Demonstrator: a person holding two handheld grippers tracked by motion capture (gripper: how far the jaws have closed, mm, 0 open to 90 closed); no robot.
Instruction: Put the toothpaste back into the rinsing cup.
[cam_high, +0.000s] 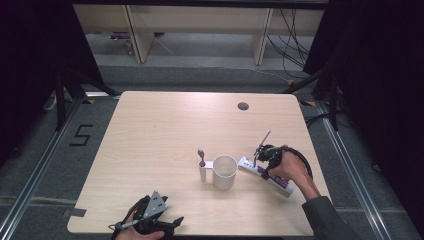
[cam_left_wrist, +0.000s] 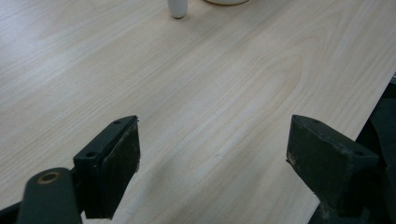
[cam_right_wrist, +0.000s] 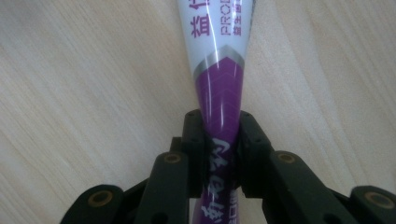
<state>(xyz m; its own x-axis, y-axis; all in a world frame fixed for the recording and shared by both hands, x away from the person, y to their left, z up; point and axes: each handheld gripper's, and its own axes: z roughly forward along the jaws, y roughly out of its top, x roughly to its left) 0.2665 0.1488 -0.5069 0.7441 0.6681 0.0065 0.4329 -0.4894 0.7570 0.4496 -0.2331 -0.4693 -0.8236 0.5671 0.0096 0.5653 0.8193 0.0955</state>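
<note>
Starting at the bottom of the high view, our left gripper (cam_high: 176, 220) sits wide open, nothing in it. Right of centre, our right gripper (cam_high: 261, 159) pinches the tube (cam_high: 280, 183) lying beside the cup (cam_high: 224, 172).

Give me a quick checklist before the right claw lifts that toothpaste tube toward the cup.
1. Right claw shut on the toothpaste tube: ok.
2. Grip placement: on the purple end, tube pinched flat between the pads: ok.
3. Cup upright on the table: ok.
4. Toothbrush standing beside the cup, apart from the tube: ok.
5. Left claw open, nothing between its pads, away from the cup: ok.
6. Tube cap closed: cannot tell.
</note>
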